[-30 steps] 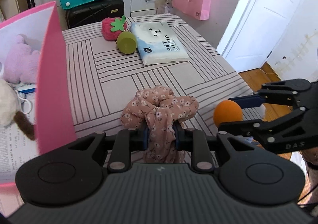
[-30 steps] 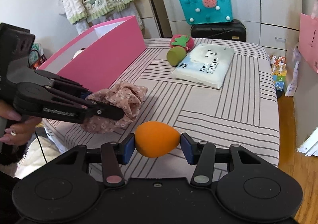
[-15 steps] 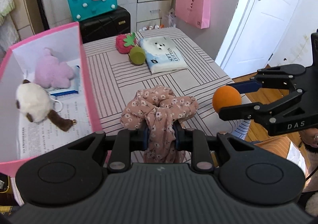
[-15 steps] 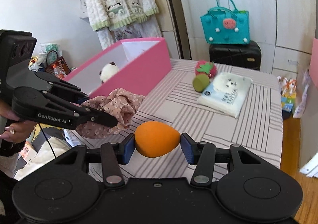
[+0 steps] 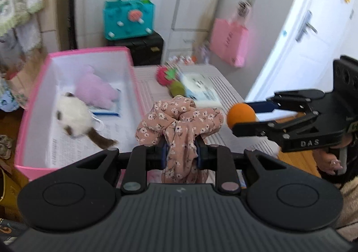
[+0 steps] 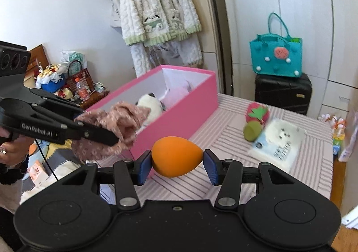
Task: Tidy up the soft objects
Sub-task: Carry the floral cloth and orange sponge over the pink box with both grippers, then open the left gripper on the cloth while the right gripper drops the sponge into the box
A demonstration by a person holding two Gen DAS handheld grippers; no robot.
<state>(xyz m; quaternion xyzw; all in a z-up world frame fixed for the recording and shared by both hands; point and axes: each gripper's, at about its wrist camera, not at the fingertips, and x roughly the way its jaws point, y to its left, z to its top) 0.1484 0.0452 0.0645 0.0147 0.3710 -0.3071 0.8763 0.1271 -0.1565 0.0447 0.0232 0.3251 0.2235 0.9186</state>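
1. Pink floral fabric scrunchie [image 5: 179,122] hangs clamped in the left gripper [image 5: 180,151], lifted for dropping into the pink cardboard box [image 5: 134,77] at ten o'clock.
2. The right gripper [image 6: 177,163] pinches the orange egg-shaped sponge [image 6: 176,157] end to end, box at twelve o'clock.

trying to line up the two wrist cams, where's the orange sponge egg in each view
Left wrist view: orange sponge egg at right of centre, clamped at the tip of the right gripper coming in from the right edge.
Right wrist view: the egg at lower centre, between the blue pads.
Shared landmark: pink box, left of the egg in both.
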